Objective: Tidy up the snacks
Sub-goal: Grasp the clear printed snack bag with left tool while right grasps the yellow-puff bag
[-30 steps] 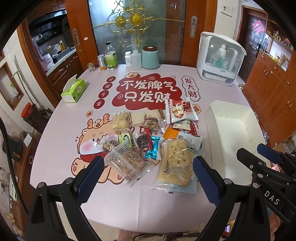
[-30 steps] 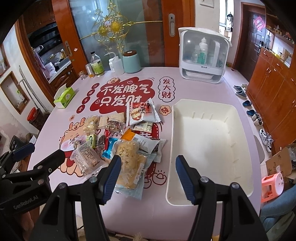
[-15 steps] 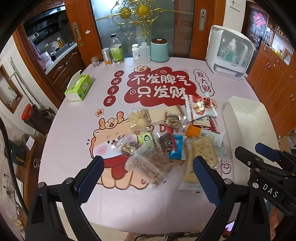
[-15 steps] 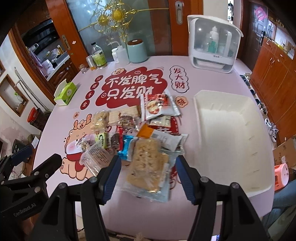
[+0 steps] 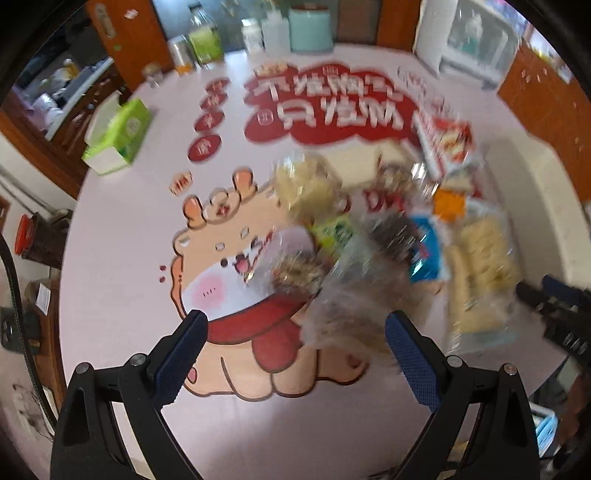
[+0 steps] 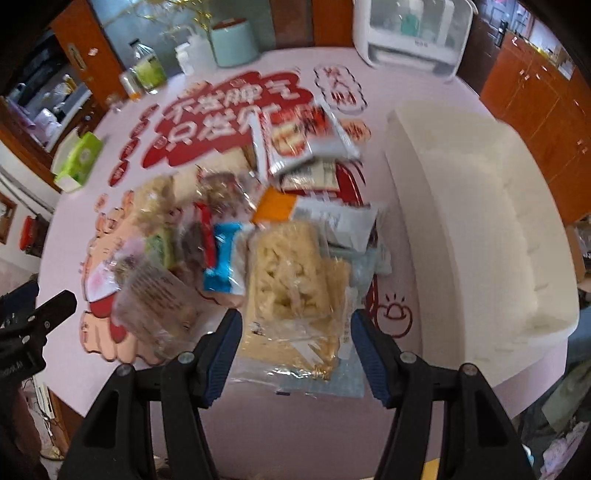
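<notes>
You have two grippers in view: left gripper [image 5: 293, 349], right gripper [image 6: 295, 352]. One white bin [image 6: 480, 221] on your right. One pink table [image 5: 129, 258] with a printed cloth.

The snack heap is blurred, so an exact total is not possible; roughly a dozen packets. Countable ones: one big clear bag of pale sticks [image 6: 291, 277], one red-and-white pouch [image 6: 303, 136], one blue wrapper [image 6: 223, 254], one orange packet [image 6: 275, 206], one clear biscuit bag [image 6: 159, 302].

At the far edge: one green tissue box [image 5: 118, 136], one teal canister [image 6: 234, 42], one white appliance [image 6: 410, 33], and about five bottles and jars, blurred.
</notes>
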A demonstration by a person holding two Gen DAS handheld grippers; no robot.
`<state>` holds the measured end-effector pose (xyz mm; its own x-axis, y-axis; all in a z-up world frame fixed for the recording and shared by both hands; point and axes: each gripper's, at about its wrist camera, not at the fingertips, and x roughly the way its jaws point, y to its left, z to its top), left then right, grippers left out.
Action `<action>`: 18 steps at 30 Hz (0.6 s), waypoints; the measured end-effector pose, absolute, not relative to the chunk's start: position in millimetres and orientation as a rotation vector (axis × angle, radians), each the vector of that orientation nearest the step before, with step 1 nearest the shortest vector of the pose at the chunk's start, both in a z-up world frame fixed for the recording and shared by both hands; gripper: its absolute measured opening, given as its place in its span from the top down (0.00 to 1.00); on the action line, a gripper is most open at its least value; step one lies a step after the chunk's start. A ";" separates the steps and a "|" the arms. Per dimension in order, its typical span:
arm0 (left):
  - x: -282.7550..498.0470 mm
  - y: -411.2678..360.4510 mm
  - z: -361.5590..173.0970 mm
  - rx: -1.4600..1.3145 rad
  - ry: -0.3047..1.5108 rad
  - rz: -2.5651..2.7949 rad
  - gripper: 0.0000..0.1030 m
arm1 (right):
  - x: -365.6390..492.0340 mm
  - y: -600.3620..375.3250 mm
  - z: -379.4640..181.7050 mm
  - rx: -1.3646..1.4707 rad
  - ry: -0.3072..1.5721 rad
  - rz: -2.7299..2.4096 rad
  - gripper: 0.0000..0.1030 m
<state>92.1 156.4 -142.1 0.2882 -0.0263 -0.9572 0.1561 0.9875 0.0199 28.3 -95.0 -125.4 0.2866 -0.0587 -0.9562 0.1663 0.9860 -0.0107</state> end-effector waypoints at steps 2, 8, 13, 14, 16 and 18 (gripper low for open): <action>96.4 159.2 -161.8 0.106 1.320 -0.165 0.07 | 27.8 -99.7 -136.3 0.120 1.284 -0.181 0.40; 107.5 151.7 -200.6 0.003 1.436 -0.297 0.07 | 37.7 -117.0 -160.2 0.212 1.285 -0.196 0.40; 120.5 145.9 -226.6 -0.097 1.509 -0.350 0.06 | 50.3 -120.5 -171.4 0.253 1.275 -0.158 0.40; 122.6 144.9 -231.5 -0.131 1.530 -0.360 0.06 | 54.4 -118.8 -173.5 0.247 1.275 -0.141 0.38; 125.2 141.7 -241.6 -0.177 1.553 -0.374 0.06 | 60.6 -115.8 -176.6 0.236 1.277 -0.118 0.36; 126.8 137.4 -249.1 -0.205 1.574 -0.379 0.04 | 66.8 -111.7 -180.0 0.217 1.284 -0.097 0.36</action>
<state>126.8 137.4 -249.1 -0.0439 -0.3604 -0.9318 0.1031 0.9261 -0.3630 66.8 -111.7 -180.0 0.2820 0.0487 -0.9582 0.1922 0.9756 0.1062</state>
